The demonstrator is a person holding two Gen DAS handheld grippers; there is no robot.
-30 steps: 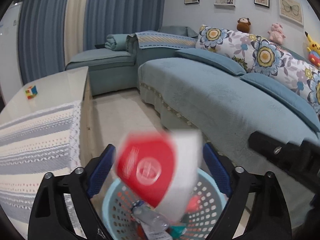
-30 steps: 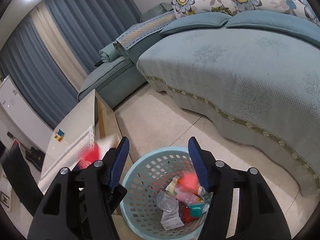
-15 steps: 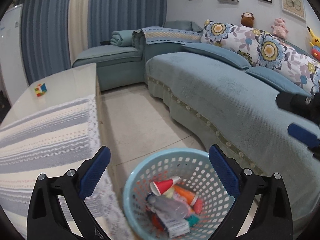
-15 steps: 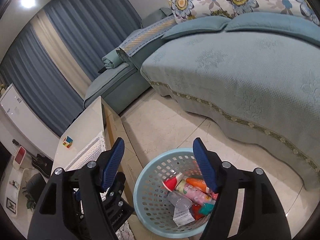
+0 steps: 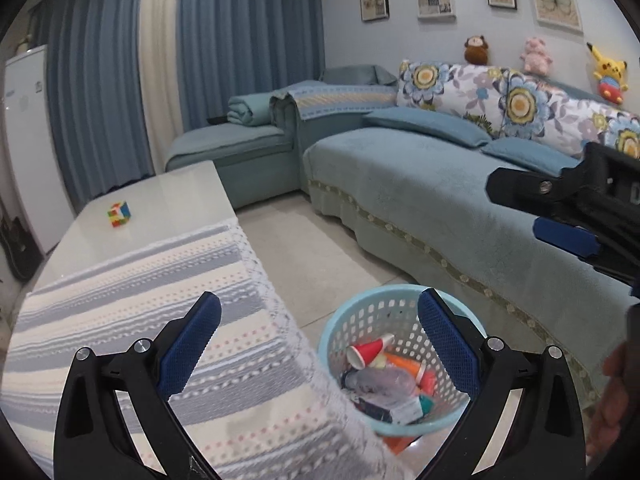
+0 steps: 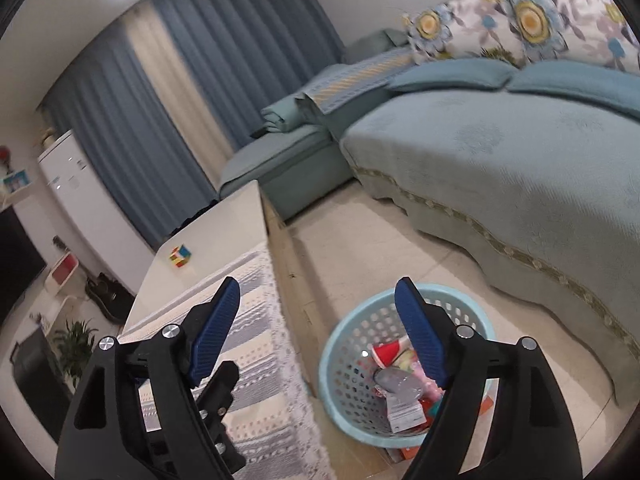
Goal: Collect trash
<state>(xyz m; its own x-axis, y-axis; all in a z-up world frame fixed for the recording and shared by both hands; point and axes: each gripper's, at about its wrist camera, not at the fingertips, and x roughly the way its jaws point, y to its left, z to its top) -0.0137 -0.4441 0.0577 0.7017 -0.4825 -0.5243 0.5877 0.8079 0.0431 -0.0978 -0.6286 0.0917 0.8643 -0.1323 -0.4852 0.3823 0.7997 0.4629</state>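
Note:
A light blue basket (image 5: 360,312) stands on the floor beside the coffee table; it also shows in the right wrist view (image 6: 352,332). In it lie a red paper cup (image 5: 368,350), a clear plastic bottle (image 5: 380,380), an orange tube and other wrappers. My left gripper (image 5: 318,340) is open and empty, high above the table's edge and the basket. My right gripper (image 6: 318,332) is open and empty, also above them. The right gripper shows at the right of the left wrist view (image 5: 568,236).
The coffee table (image 5: 160,208) carries a striped cloth (image 5: 140,300) and a colour cube (image 5: 119,214). A blue sofa (image 5: 440,200) with floral cushions runs along the right. Tiled floor (image 5: 312,248) lies between table and sofa. A white fridge (image 6: 76,184) stands far left.
The red paper cup fell from my left gripper into the basket. Both grippers have since risen and drawn back, away from the basket and towards the table.

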